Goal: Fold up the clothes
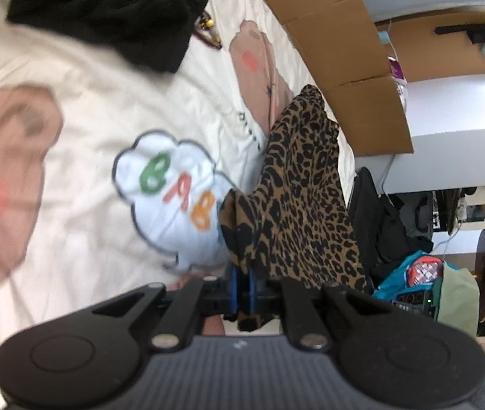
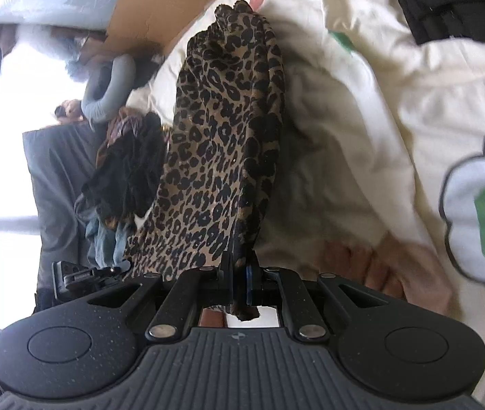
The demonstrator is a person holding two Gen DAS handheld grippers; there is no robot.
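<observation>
Lengthwise, the leopard-print garment point(image 1: 305, 205) runs straight out from the left gripper point(image 1: 242, 287), its long axis pointing away from the fingers to a bunched far end up near the cardboard point(image 1: 341, 58). Those blue-padded jaws are pressed together on a dark corner of the cloth, a scrap poking out behind them. From the right gripper point(image 2: 240, 273) the same garment point(image 2: 221, 143) likewise stretches ahead as a narrow, folded strip, and the jaws there are clamped tight on its near edge, with a ragged bit hanging below.

How the cloth is folded between the two grips is hard to make out, and its far tip is crumpled. Much of the left view is blurred.

Beneath and beside the garment lies a cream bedspread point(image 1: 98, 109) printed with pinkish bears and a pale cloud bearing coloured letters point(image 1: 170, 194). A black garment point(image 1: 112, 7) sits at its far side. Beyond the right gripper's left a heap of dark clothes point(image 2: 122, 177) is piled, and to the left gripper's right is a cluttered room with bags point(image 1: 413, 273).
</observation>
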